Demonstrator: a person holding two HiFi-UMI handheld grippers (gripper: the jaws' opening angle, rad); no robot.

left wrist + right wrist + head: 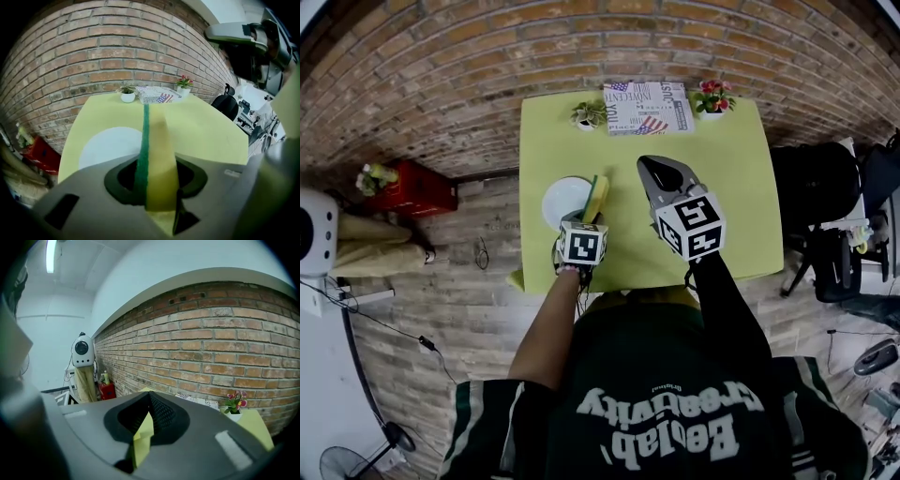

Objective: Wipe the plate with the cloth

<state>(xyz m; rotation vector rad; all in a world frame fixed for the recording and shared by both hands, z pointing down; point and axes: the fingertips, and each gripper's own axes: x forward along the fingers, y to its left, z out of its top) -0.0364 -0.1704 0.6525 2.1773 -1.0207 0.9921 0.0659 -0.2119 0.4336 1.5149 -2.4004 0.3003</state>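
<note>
Main risk, judging from here: the sponge (597, 195) (the task's "cloth", yellow foam w/ a green scour face) is pinched on edge by the left tool (587, 217), so only a thin strip would meet the plate (562, 200). Unless it's tipped flat, the wipe would be narrow & could skid. The plate is light and loose on a smooth worktop (712, 178), w/ nothing steadying it. A sideways push could shove it toward the left edge, which is near. The right tool (652, 171) is up in the air over the middle of the worktop, jaws pressed together w/ nothing in them, so it's not bracing the plate. Grip also looks shallow-ish: the sponge sticks well out past the jaws & may fold or slip under pressure. As for position, the plate lies near the worktop's left edge, about midway btw the far & near edges. The sponge sits just beside the plate's right rim, green face turned toward it. In the left gripper view the plate is ahead & left of the jaws, not under them. Can't tell if sponge & rim touch. Wipe looks not yet begun.
</note>
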